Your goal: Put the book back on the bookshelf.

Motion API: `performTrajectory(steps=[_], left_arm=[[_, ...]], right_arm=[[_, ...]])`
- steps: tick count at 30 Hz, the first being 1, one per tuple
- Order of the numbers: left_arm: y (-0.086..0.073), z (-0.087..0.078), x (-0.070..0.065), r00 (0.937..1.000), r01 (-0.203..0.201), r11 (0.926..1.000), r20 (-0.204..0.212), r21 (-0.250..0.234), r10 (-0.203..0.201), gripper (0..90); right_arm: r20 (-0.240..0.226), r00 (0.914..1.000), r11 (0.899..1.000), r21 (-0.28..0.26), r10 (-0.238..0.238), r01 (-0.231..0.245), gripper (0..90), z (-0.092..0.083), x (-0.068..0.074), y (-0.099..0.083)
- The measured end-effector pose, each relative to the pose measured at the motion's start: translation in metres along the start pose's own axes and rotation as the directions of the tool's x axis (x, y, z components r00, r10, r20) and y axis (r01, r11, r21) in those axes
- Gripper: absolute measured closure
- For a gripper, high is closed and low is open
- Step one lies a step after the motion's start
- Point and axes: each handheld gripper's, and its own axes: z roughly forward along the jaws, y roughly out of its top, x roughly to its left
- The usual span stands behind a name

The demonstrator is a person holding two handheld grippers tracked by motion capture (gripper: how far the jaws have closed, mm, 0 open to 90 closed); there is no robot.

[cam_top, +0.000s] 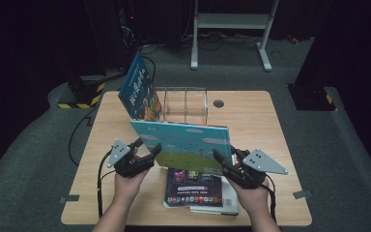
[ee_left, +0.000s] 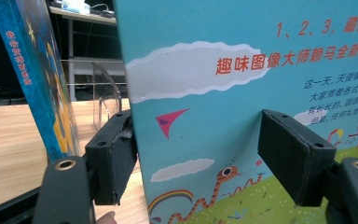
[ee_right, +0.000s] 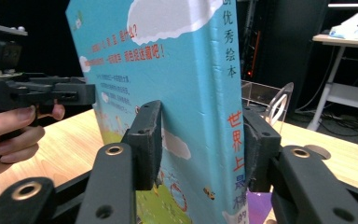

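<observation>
Two books upright: we count the light-blue picture book (cam_top: 188, 145) between the two claws and a dark-blue book (cam_top: 137, 89) beyond the left claw, leaning on a clear rack (cam_top: 186, 104).
Left claw (cam_top: 147, 150): we see its pads either side of the light-blue book's near-left edge; one pad (ee_left: 114, 156) lies against the edge, the other stands in front of the cover, and we cannot tell whether it presses.
Right claw (cam_top: 224, 162): its pads are pressed on both covers at the spine end of the same book, gripping it.
Task item, place: the light-blue book stands off the table, spanning from the left claw to the right one, above a flat stack (cam_top: 198, 188) of books between the hands.
Writing, cover: red Chinese headline beginning "1, 2, 3", second line "趣味图像大师", rest cut off by the frame edge; small black text beside it too fine for us to read.
Writing, spine: "优秀绘本" in black, "世界上" in red, lower characters hidden behind the right claw's pad.
Dark-blue book: yellow lettering on its spine, blurred.
Flat stack: dark cover with small icons, title illegible to us.
</observation>
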Motion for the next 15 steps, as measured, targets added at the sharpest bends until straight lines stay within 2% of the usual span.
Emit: performTrajectory(steps=[7,9,12,13,15], left_arm=[[0.004,0.003,-0.002,0.9996,-0.028,0.9996,0.002,0.008,0.028,28.9],[0.006,0.004,-0.002,0.9996,-0.027,0.9996,-0.011,0.003,0.027,31.5],[0.007,0.005,-0.003,0.9995,-0.03,0.9995,-0.002,0.007,0.03,32.0],[0.008,0.005,-0.003,0.999,-0.045,0.999,-0.004,0.009,0.045,32.2],[0.008,0.006,-0.005,0.999,-0.043,0.999,-0.006,0.007,0.043,32.3]], right_arm=[[-0.029,0.9995,1.0,-0.014,0.012,-0.012,59.4,-0.006,-0.004,-0.005],[-0.03,0.9995,1.0,-0.014,0.008,-0.009,60.7,-0.008,-0.005,-0.006],[-0.029,0.9996,1.0,-0.019,0.005,-0.006,66.2,-0.01,-0.005,-0.008],[-0.031,0.9995,1.0,-0.02,0.003,-0.004,69.9,-0.011,-0.006,-0.008],[-0.049,0.9986,0.999,-0.028,0.019,-0.021,75.5,-0.013,-0.007,-0.009]])
